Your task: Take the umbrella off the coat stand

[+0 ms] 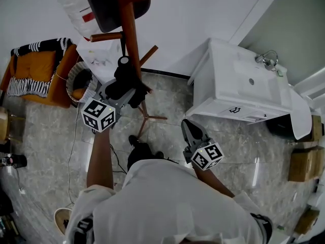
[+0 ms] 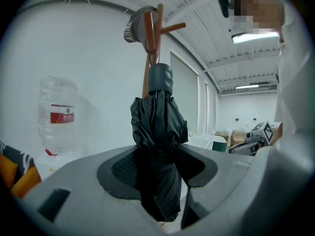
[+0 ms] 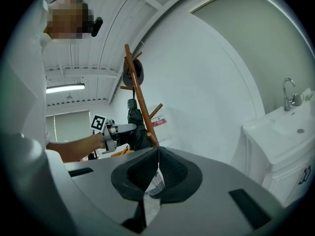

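Note:
A black folded umbrella (image 1: 124, 78) hangs against the brown wooden coat stand (image 1: 131, 29). My left gripper (image 1: 131, 91) reaches level toward the stand and is shut on the umbrella. In the left gripper view the umbrella's cloth (image 2: 157, 127) fills the gap of the left gripper (image 2: 160, 166) and bulges above the pads, under the stand's pole (image 2: 153, 38). My right gripper (image 1: 188, 125) hangs to the right of the stand and touches nothing. In its own view the right gripper (image 3: 158, 156) has its tips together and nothing held, with the umbrella (image 3: 134, 127) and stand (image 3: 140, 102) far off.
A white sink cabinet (image 1: 238, 85) stands at the right. A wicker basket (image 1: 76, 80) and an orange cushioned seat (image 1: 35, 72) sit left of the stand. A dark cap (image 2: 135, 26) hangs at the stand's top. A water bottle (image 2: 58, 117) stands by the wall. Cardboard boxes (image 1: 304, 164) lie far right.

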